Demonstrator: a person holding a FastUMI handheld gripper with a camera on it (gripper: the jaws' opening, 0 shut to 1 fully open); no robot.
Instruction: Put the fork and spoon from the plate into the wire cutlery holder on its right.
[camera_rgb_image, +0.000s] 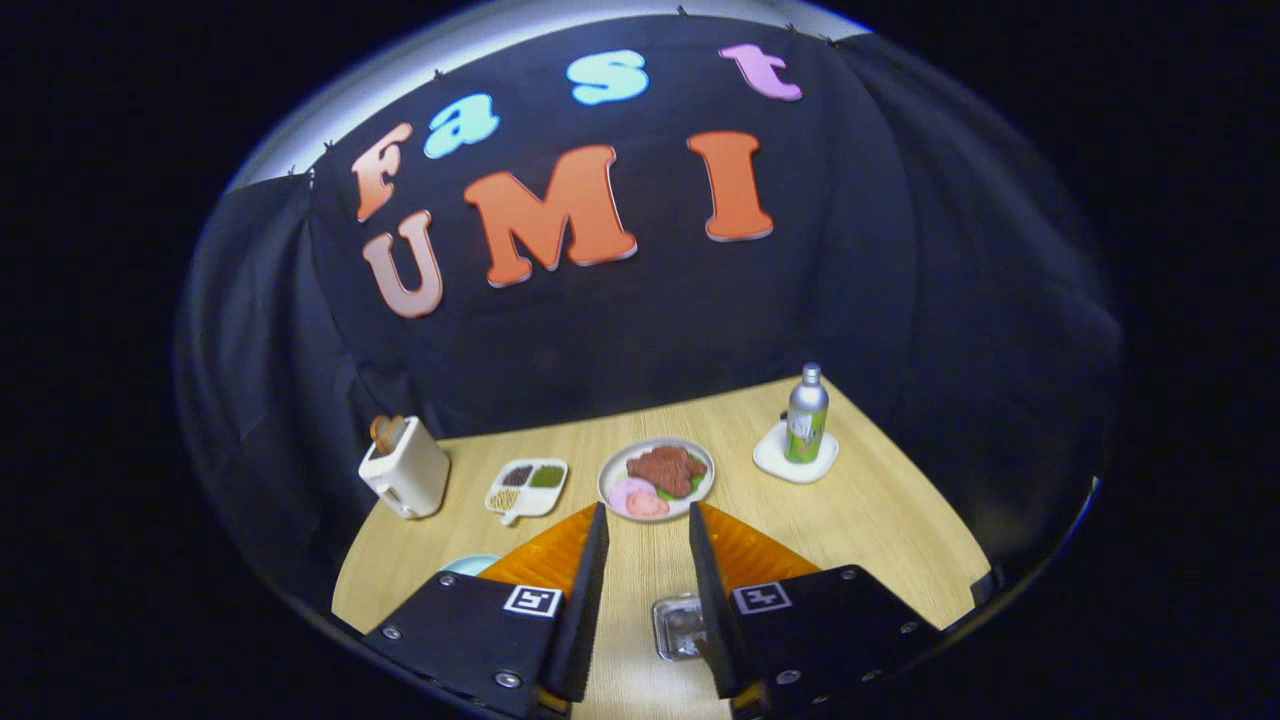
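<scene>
My gripper (647, 512) is held above the wooden table (880, 520), open, with bare tabletop between its fingers. Low between the fingers, against the inner side of the right one, sits a small square shiny container (676, 626); I cannot tell whether it is the wire cutlery holder. A pale blue rim (468, 564), perhaps of a plate, peeks out from behind the left finger, and the rest of it is hidden. Just beyond the fingertips lies a round grey plate (612, 470) with brown meat and pink slices on it.
A white toaster (405, 468) with toast in it stands at the far left. Between it and the food plate lies a white divided dish (527, 489). A silver and green bottle (806, 414) stands on a white coaster (795, 457) at the far right. Black cloth walls the table's back.
</scene>
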